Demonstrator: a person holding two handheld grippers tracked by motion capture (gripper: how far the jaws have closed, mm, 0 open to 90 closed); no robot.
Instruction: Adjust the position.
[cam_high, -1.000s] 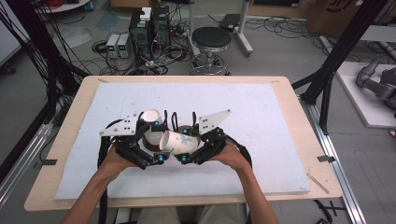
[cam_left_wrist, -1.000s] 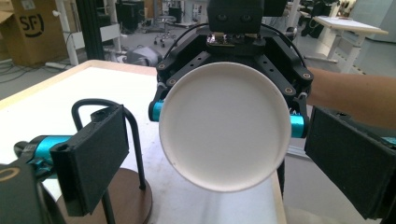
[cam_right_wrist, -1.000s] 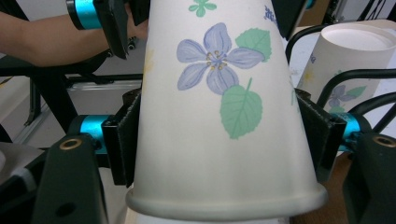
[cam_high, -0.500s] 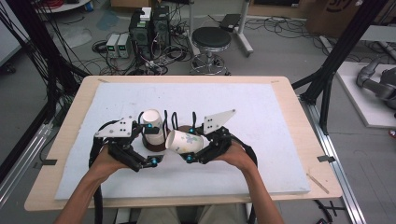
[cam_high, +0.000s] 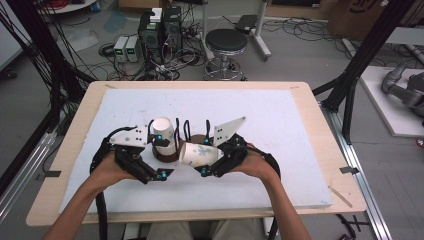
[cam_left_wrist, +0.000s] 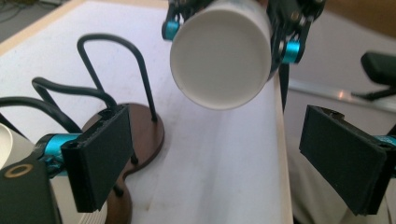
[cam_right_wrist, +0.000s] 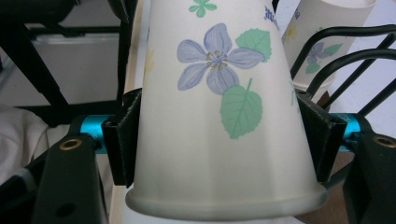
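While two hands reach over the near edge of the desk (cam_high: 300, 115), the right hand-held gripper (cam_high: 212, 161) is clenched around a flowered paper cup (cam_high: 199, 154), held on its side above the desk. The left hand-held gripper (cam_high: 160, 157) is released, holding nothing. Just beyond, a second cup (cam_high: 163, 134) sits upside down on a brown wire rack (cam_high: 192, 137).

Setting: robotics lab or test workshop.
Work surface: wooden table (cam_high: 320, 130) with a white mat (cam_high: 280, 120), framed by black metal struts (cam_high: 367, 52) well beyond the fingers.
Floor beyond the fingers: electronics boxes (cam_high: 160, 30), loose cables (cam_high: 310, 27), a round stool (cam_high: 226, 42).
Far right of the fingers: grey robot arm (cam_high: 402, 90).
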